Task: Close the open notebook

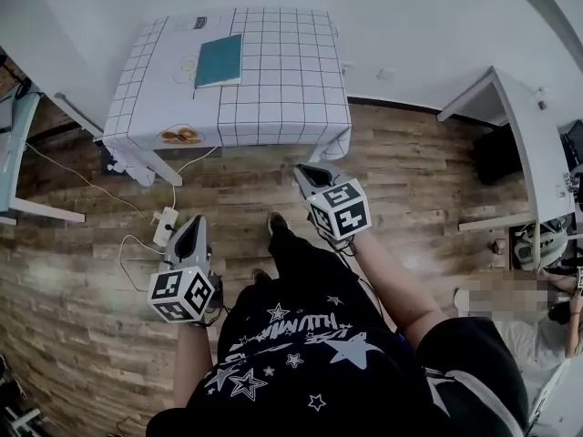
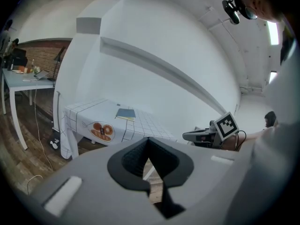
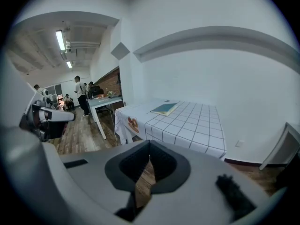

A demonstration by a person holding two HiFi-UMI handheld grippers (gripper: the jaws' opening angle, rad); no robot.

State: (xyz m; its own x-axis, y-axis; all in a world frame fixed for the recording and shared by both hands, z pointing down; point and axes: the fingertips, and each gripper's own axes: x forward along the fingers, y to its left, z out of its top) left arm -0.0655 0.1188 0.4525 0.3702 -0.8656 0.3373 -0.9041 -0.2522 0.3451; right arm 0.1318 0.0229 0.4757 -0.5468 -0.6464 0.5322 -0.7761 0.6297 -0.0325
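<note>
At the far left edge of the head view we noted a white desk (image 1: 16, 144). On the wooden floor (image 1: 82, 271) to its right lay a power strip (image 1: 165, 227), with a white cable (image 1: 174, 189) running from it toward the table (image 1: 146, 48).

Just right of the strip, the left gripper (image 1: 198, 219) was held over the floor and pointed toward the table. Its own view showed the jaws brought fully together with nothing between them. Only floorboards showed behind the slit.

The table stood against the white wall, well apart from both grippers. It was covered by a checked cloth (image 1: 282, 71) with an orange print (image 1: 181, 136) on its front-left overhang. The notebook (image 1: 219, 60) lay flat on the left half of the tabletop, toward the far edge. Its teal cover was uppermost and a pale strip of page edge showed along its near side. Both gripper views agreed — the notebook was closed, lying flat, and touched by neither gripper.

Right of centre, the right gripper (image 1: 300, 170) was held nearer the table than the left and was likewise aimed at it. Its jaws were pressed against each other and held nothing — the gripper's own view showed only floor behind them.

Further right, a second white desk (image 1: 524, 144) stood out from the wall. At the lower right edge a person (image 1: 547, 330) was partly in view.
</note>
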